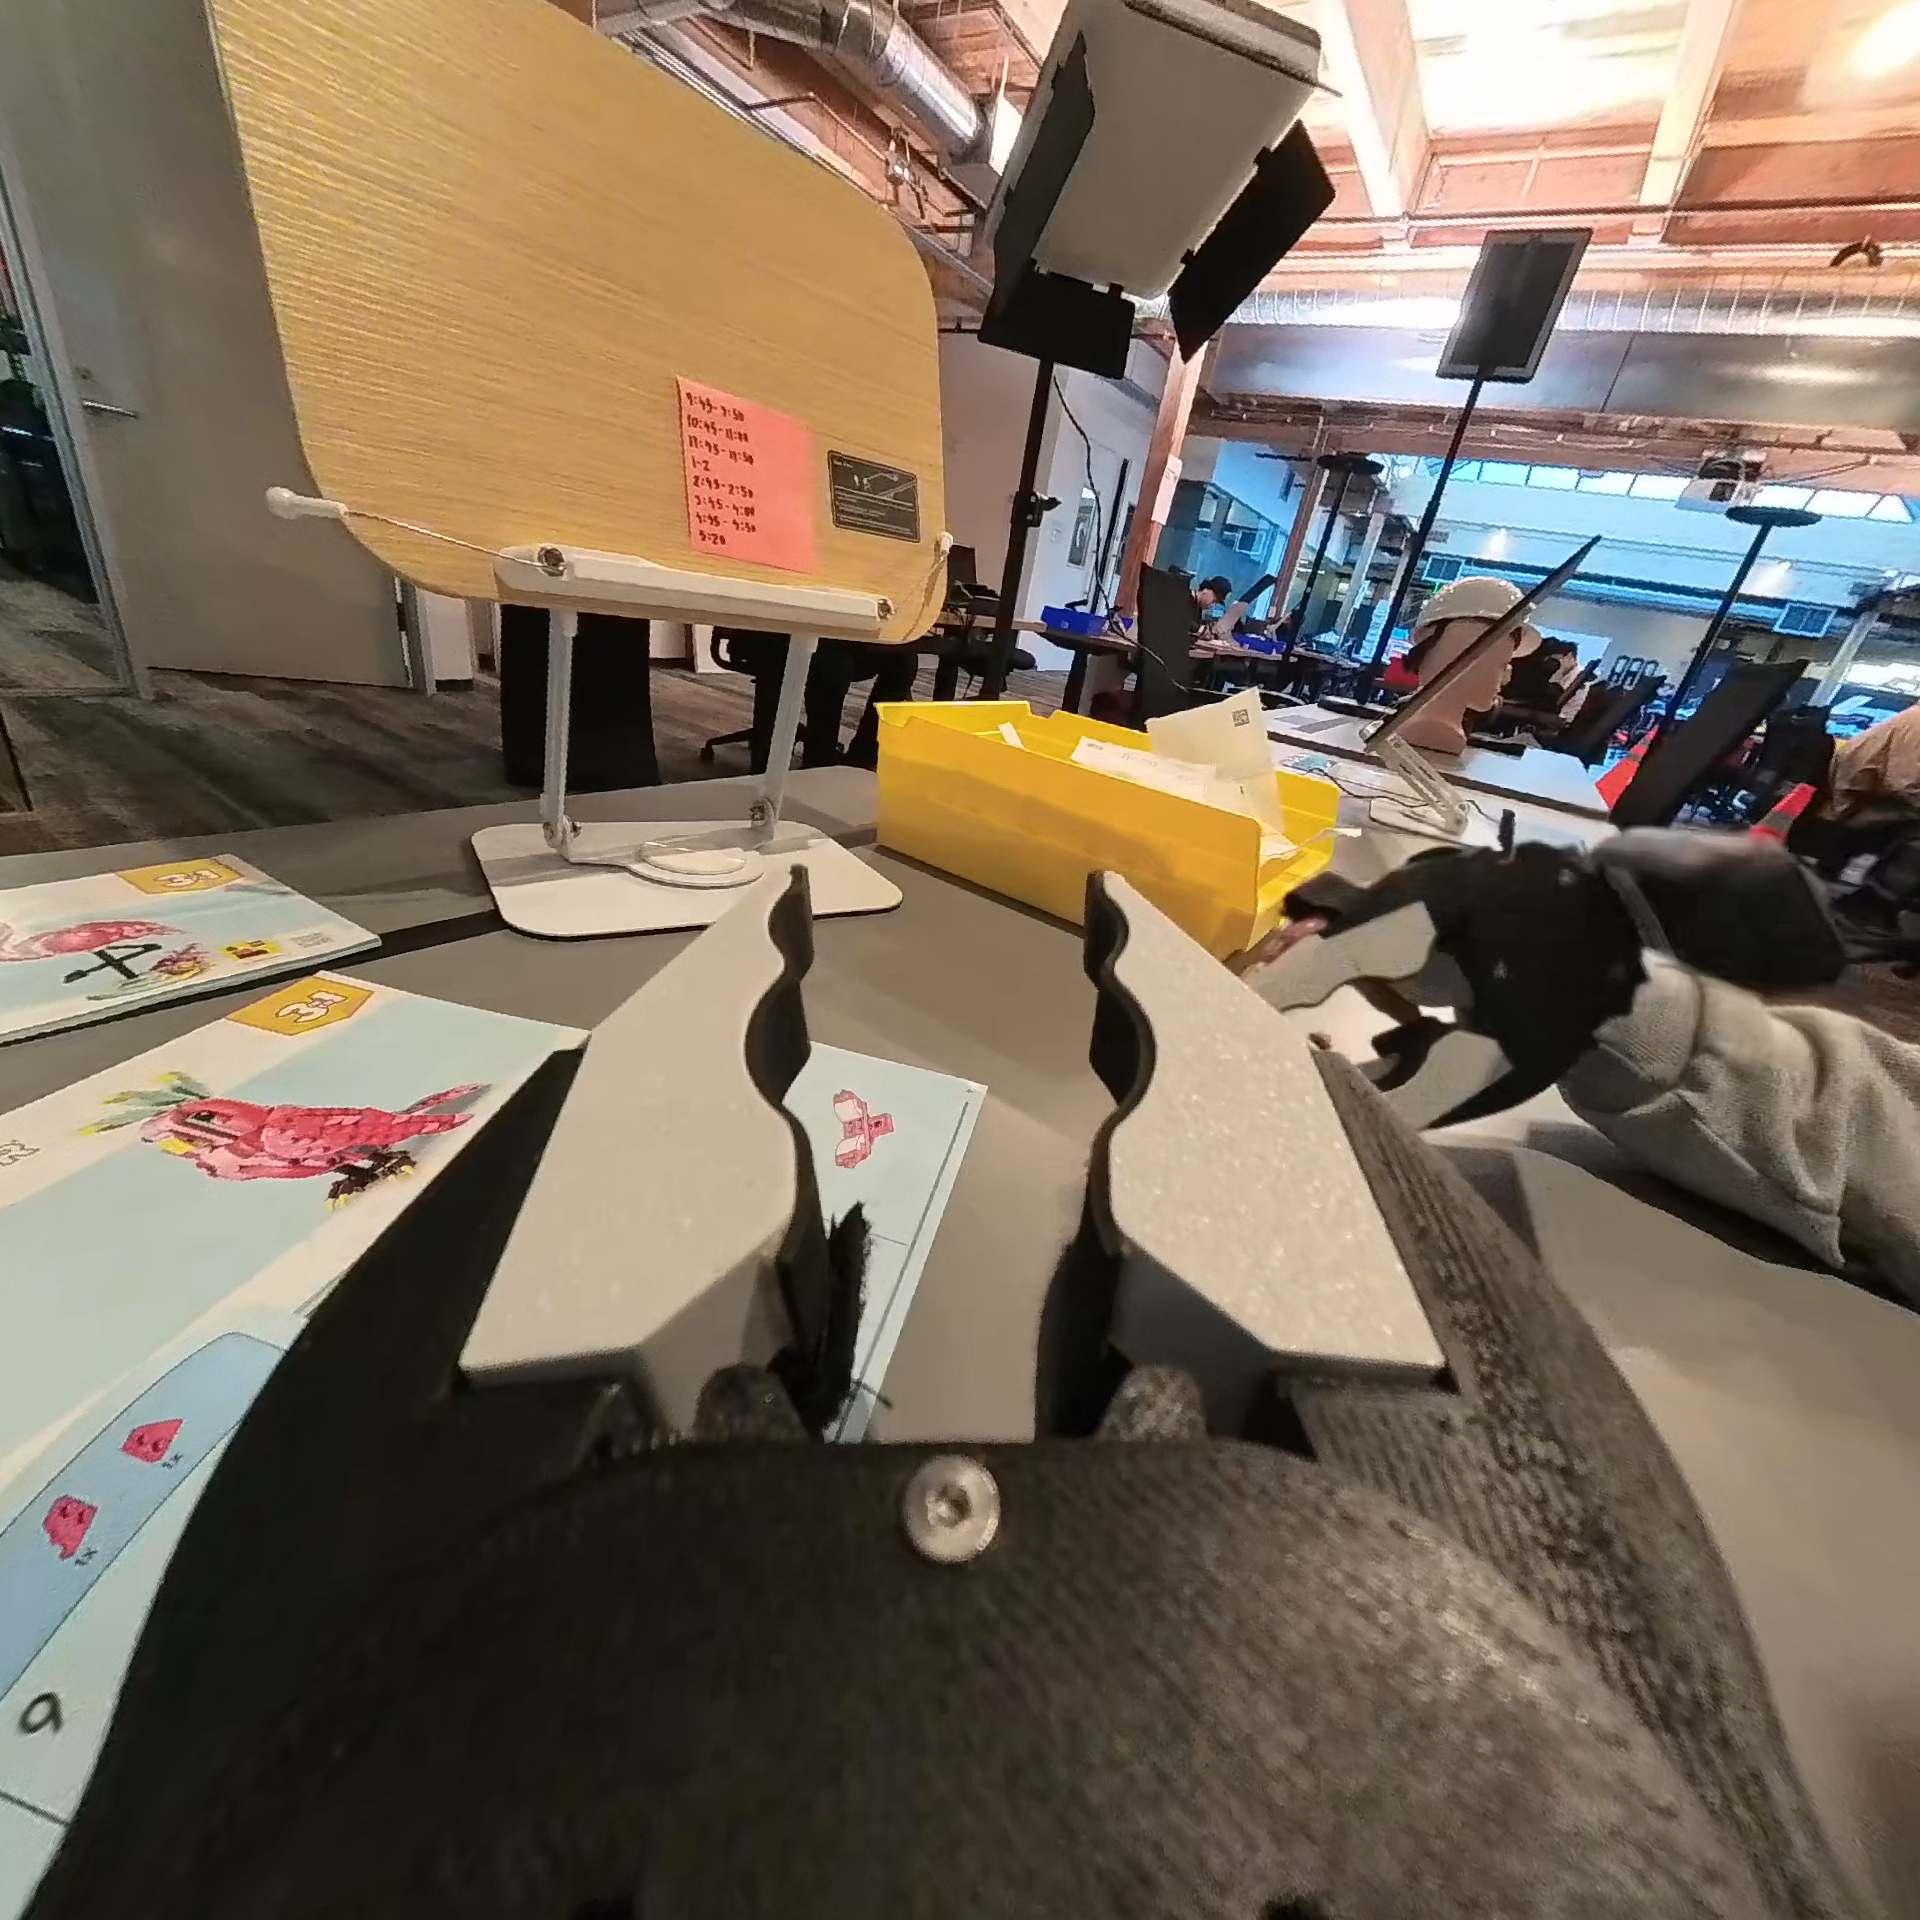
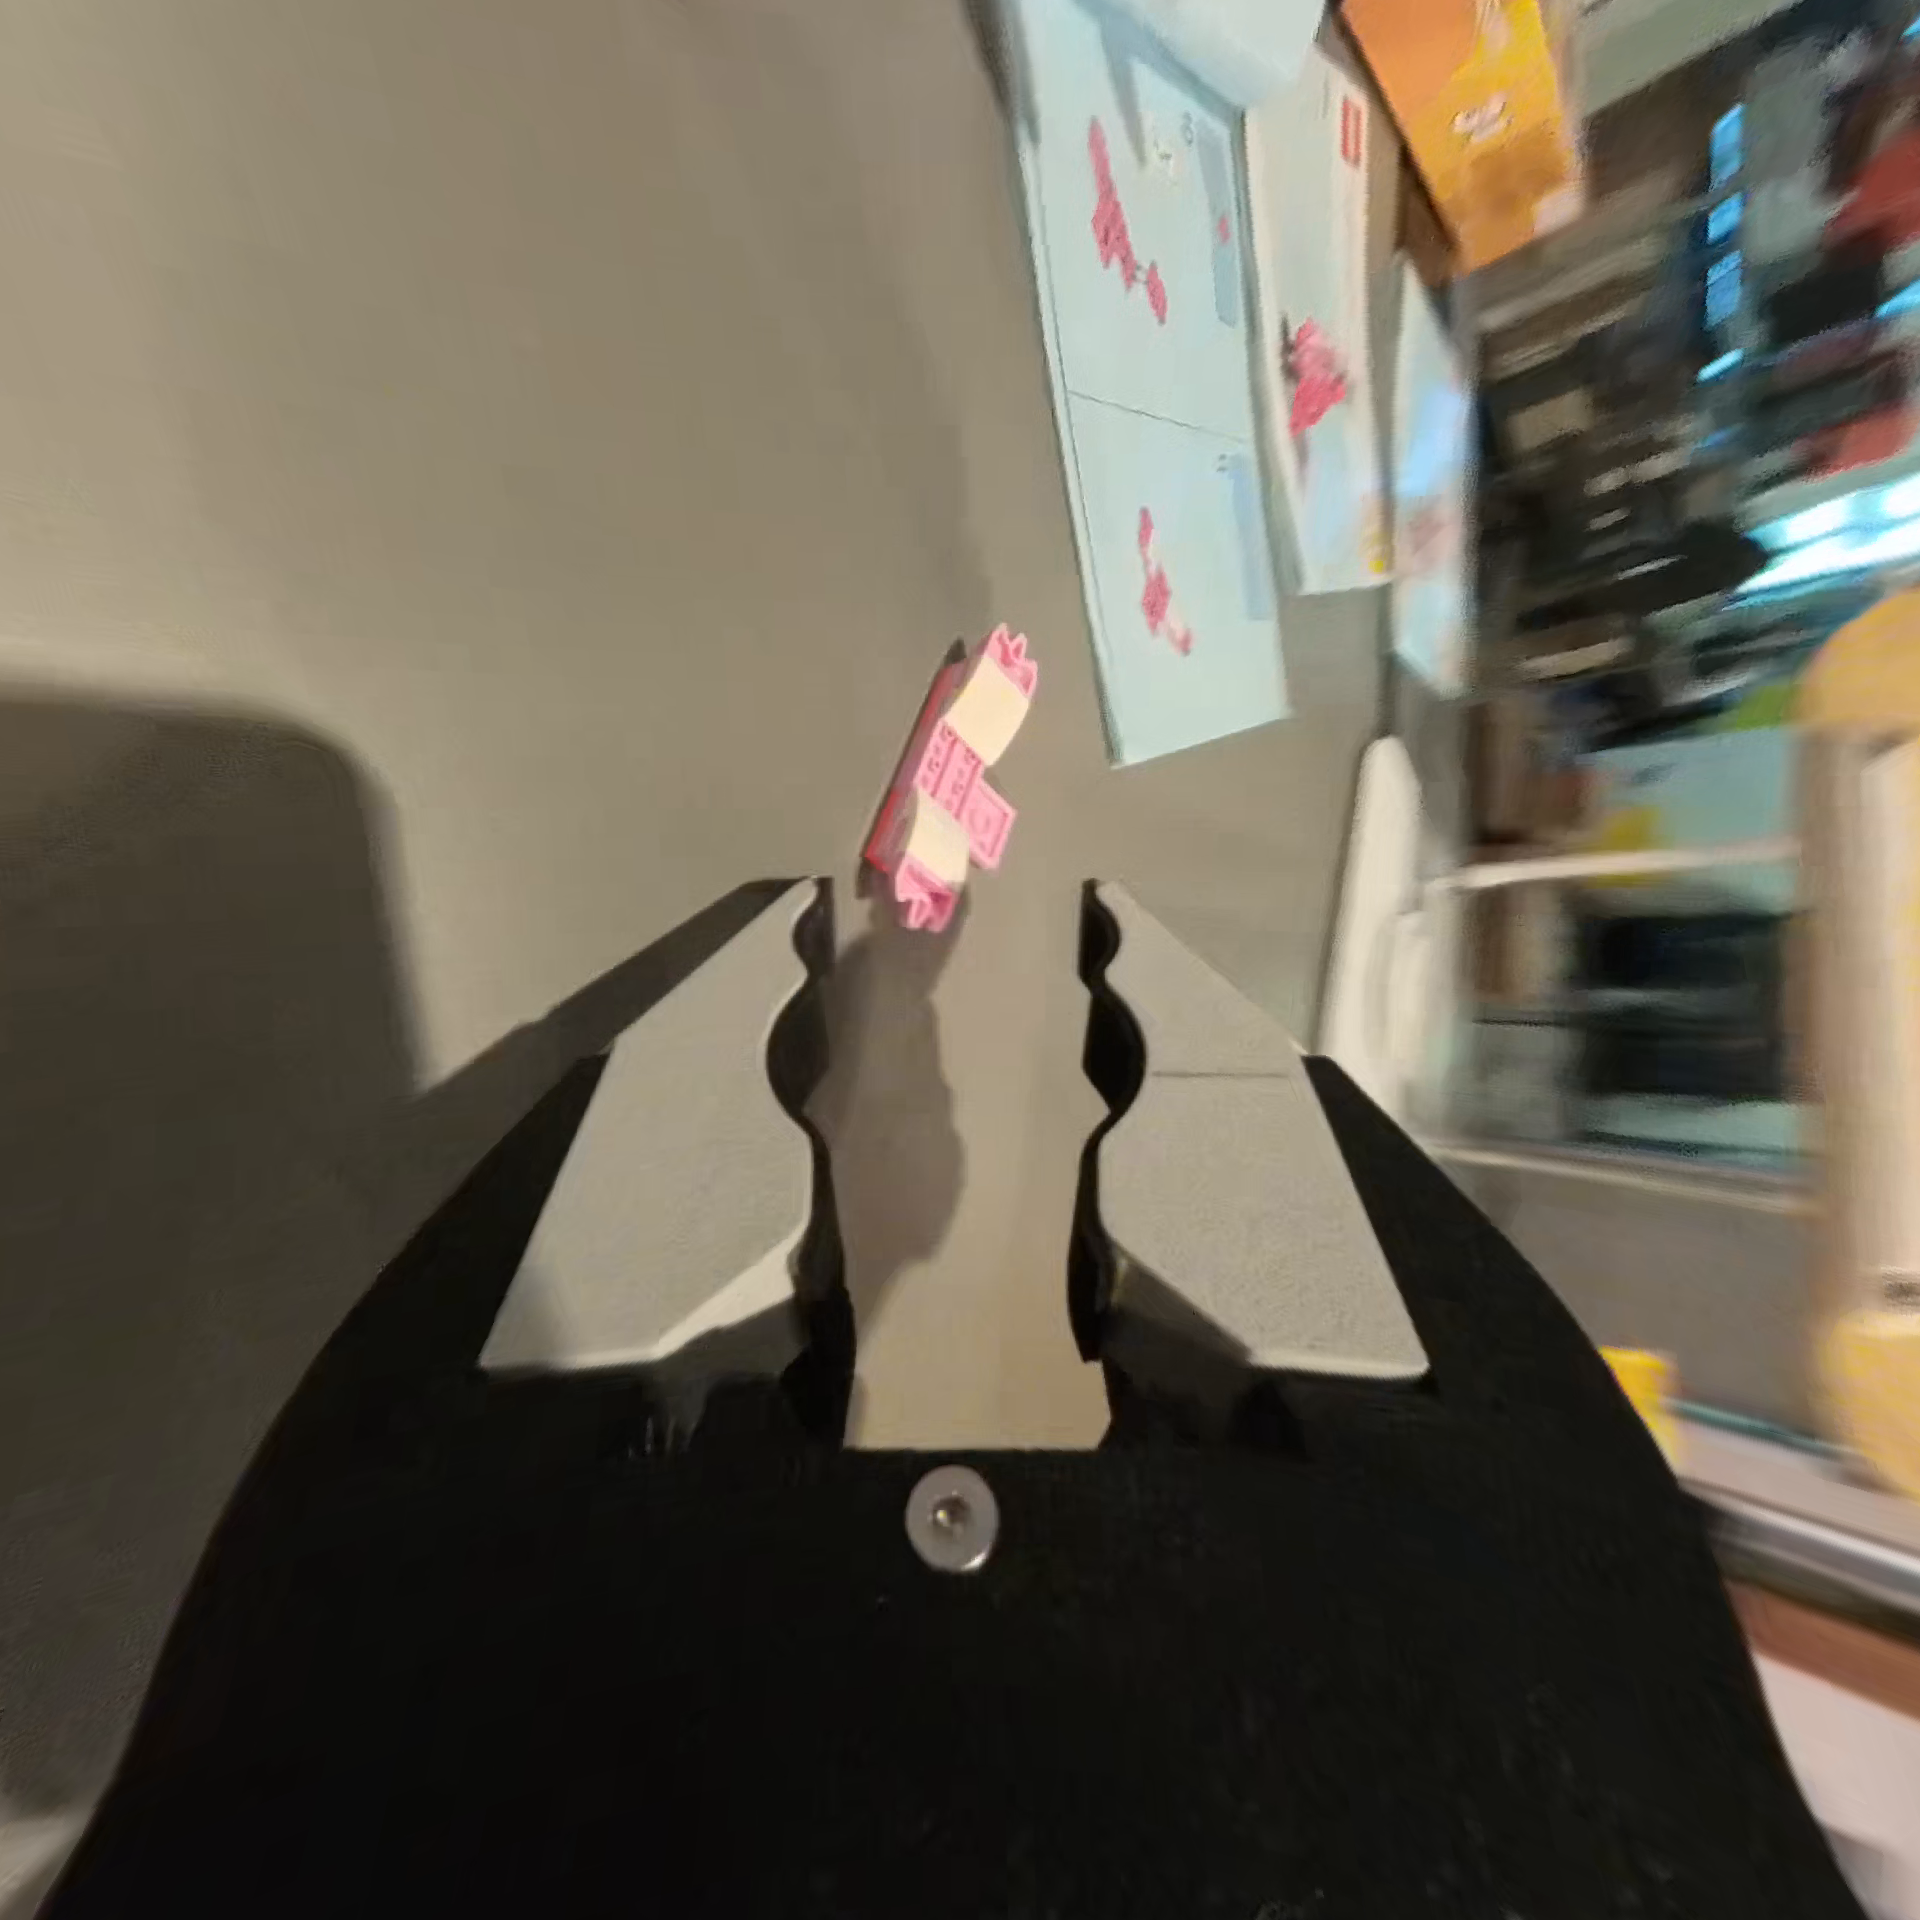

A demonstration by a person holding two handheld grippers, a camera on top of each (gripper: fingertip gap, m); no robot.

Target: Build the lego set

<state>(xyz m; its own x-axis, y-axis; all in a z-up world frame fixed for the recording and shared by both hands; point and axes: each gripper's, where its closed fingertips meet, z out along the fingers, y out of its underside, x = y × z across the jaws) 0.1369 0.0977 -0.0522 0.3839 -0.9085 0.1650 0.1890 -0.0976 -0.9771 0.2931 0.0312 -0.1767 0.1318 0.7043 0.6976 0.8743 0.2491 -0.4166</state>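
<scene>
Right gripper [image 2: 956,899] jaws apart, empty; small pink-and-cream lego assembly [image 2: 954,777] lying on grey table [image 2: 520,416] just beyond fingertips. Left gripper [image 1: 948,914] jaws apart, empty, above light-blue instruction booklet [image 1: 156,1226]; yellow plastic bin [image 1: 1049,821] near far edge.

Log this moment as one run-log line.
left claw: open, empty | right claw: open, empty | pink lego piece: on table, just ahead of right claw
</scene>
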